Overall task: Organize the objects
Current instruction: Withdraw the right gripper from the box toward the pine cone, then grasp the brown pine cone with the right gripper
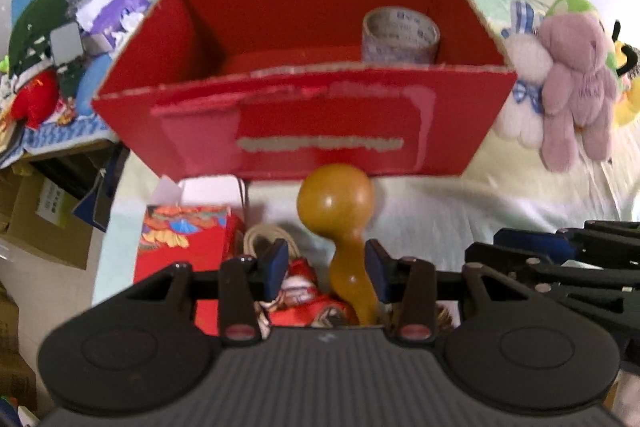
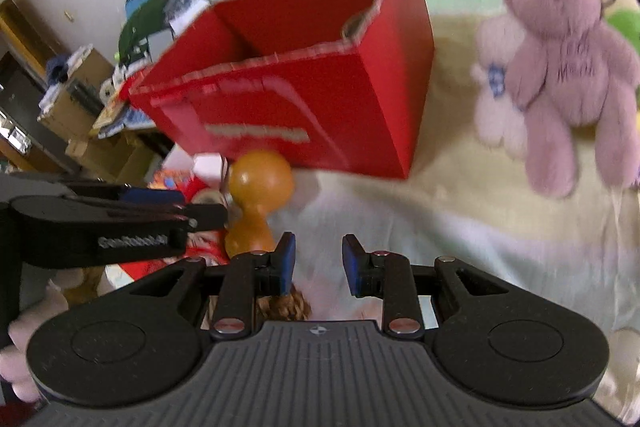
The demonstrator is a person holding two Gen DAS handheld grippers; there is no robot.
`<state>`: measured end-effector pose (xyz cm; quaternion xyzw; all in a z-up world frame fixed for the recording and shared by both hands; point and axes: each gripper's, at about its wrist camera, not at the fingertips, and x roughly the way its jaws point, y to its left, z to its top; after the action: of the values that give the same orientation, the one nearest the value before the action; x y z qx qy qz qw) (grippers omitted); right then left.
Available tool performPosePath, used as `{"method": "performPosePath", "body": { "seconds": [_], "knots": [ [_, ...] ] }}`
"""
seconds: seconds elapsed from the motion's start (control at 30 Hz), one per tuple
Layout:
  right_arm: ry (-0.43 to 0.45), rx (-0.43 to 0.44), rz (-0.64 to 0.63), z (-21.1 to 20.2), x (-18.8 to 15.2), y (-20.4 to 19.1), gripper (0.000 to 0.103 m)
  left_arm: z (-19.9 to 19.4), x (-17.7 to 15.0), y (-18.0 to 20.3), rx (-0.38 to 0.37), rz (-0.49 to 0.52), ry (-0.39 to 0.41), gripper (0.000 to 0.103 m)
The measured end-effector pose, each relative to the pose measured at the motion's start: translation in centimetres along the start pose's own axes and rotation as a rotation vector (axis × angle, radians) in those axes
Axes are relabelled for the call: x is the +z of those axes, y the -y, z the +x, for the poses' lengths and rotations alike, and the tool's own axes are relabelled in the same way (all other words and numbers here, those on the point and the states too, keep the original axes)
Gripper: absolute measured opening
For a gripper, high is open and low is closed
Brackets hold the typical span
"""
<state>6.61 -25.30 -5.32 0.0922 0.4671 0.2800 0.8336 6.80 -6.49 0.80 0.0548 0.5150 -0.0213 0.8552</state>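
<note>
While your left gripper [image 1: 326, 269] sits over the clutter in front of the red cardboard box [image 1: 304, 123], its jaws stand parted with the narrow waist of the brown gourd [image 1: 340, 211] between them; the right-hand pad looks close to or against the gourd, the left-hand pad is clearly off it, so it is not gripped. The gourd lies on the pale bedsheet [image 1: 460, 211] just in front of the box's near wall, its bulb toward the box. If the gourd is your next pick, as seems likely, centre the waist between the pads before you close, because the glossy rounded surface will probably slide out of an off-centre pinch, and keep the tips clear of the red patterned packet [image 1: 184, 231] and the coiled cord [image 1: 264, 233] beside it. Lift it above the torn rim before you carry it over. Your right gripper [image 2: 319, 261] has its jaws released and holds nothing; only sheet shows between them. From the left wrist you can see down into the box, where a roll of tape [image 1: 400, 35] stands at the right end, leaving the rest free. From the right wrist you get the box corner-on, the left gripper side-on beside the gourd, and the pink plush bear [image 2: 568, 67] well off to the right.
</note>
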Motion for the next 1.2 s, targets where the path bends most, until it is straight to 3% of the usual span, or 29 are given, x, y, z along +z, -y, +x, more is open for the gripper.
{"method": "performPosePath", "body": {
  "seconds": [0.23, 0.57, 0.8, 1.2],
  "knots": [
    [-0.054, 0.04, 0.014, 0.4, -0.8, 0.7, 0.028, 0.7, -1.3, -0.8, -0.056, -0.007, -0.035, 0.044],
    [-0.131, 0.159, 0.093, 0.8, -0.7, 2.4, 0.028, 0.5, -3.4, 0.5, -0.23, 0.014, -0.054, 0.04],
    [-0.142, 0.21, 0.176, 0.9, -0.4, 3.7, 0.029, 0.9, -3.8, 2.2, -0.223, 0.039, -0.056, 0.04],
    [-0.17, 0.236, 0.171, 1.4, -0.4, 3.4, 0.029, 0.6, -4.3, 2.3, -0.307, 0.059, -0.068, 0.042]
  ]
}}
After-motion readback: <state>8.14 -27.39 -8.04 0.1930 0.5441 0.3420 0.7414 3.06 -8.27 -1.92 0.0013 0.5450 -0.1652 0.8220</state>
